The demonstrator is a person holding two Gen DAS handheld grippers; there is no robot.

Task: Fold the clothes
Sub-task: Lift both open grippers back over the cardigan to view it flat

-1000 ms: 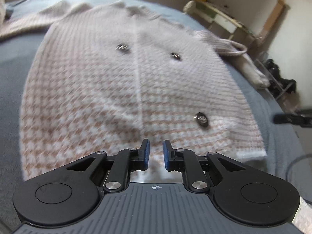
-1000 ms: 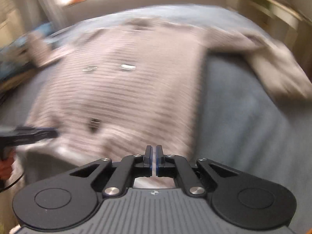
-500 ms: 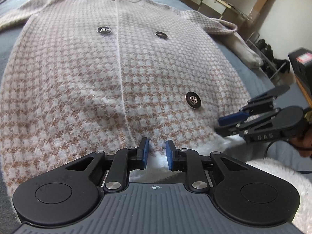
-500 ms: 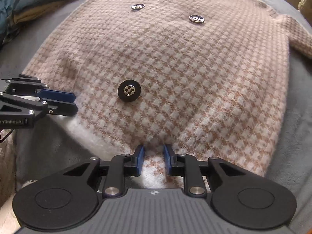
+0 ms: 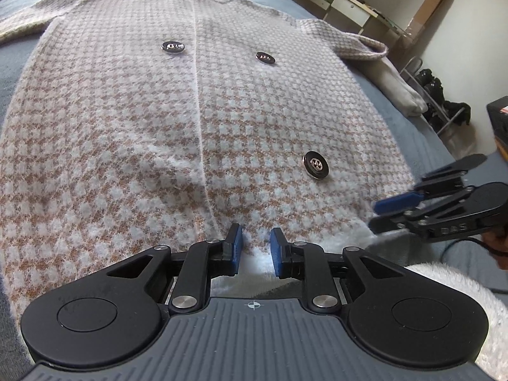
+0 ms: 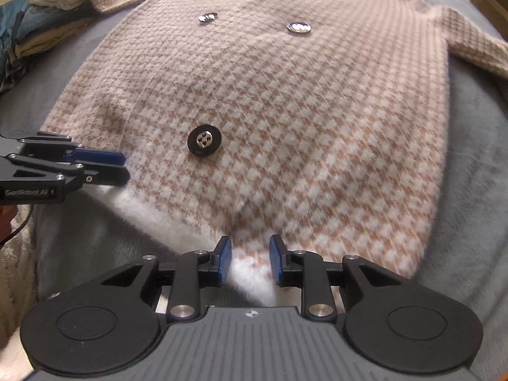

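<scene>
A fluffy tan-and-white houndstooth coat [image 5: 127, 127] [image 6: 317, 127] lies flat and face up on a blue-grey blanket [image 6: 470, 174]. It has dark round buttons [image 5: 316, 165] [image 6: 204, 140]. My left gripper [image 5: 255, 244] [image 6: 108, 166] sits at the near hem beside the front opening. Its jaws are slightly apart, and the white hem fluff lies between them without being pinched. My right gripper [image 6: 250, 254] [image 5: 390, 212] is at the same hem further right. Its jaws are opening, with hem between the pads.
A stack of folded clothes [image 6: 41, 19] sits at the far left of the bed. A white bundle [image 5: 400, 85] lies past the coat's right sleeve, with a shelf [image 5: 349, 0] and a dark rack [image 5: 444, 101] beyond. Fluffy white cloth [image 5: 460, 285] is at the near edge.
The right gripper dropped down to the coat's hem and its jaws went from shut to apart. The left gripper edged closer to the hem and its jaws widened slightly.
</scene>
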